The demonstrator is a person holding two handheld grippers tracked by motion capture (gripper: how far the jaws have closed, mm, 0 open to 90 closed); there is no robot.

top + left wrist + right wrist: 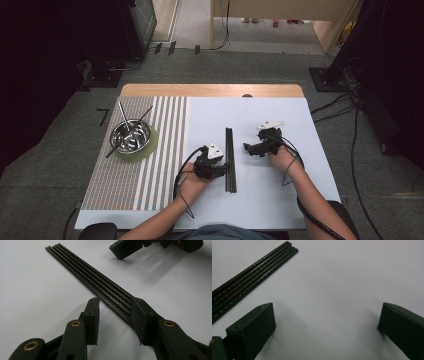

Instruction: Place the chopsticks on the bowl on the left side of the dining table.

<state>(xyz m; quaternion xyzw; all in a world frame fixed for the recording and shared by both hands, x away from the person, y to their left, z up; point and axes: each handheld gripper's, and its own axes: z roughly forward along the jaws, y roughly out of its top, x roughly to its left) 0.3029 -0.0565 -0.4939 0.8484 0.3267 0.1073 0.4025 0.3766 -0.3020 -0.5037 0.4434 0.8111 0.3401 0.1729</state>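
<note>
The black rods (230, 159) lie side by side on the white surface (280, 200). The left hand-held gripper (115, 315) straddles their near part, one jaw against them, not yet clamped. Right of the rods, the right hand-held gripper (325, 322) stands wide, holding nothing.

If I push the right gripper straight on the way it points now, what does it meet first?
Probably nothing close: the right gripper stands open over bare white table sheet. The black rods lie off to one side of its line, though depth is hard to judge.
</note>
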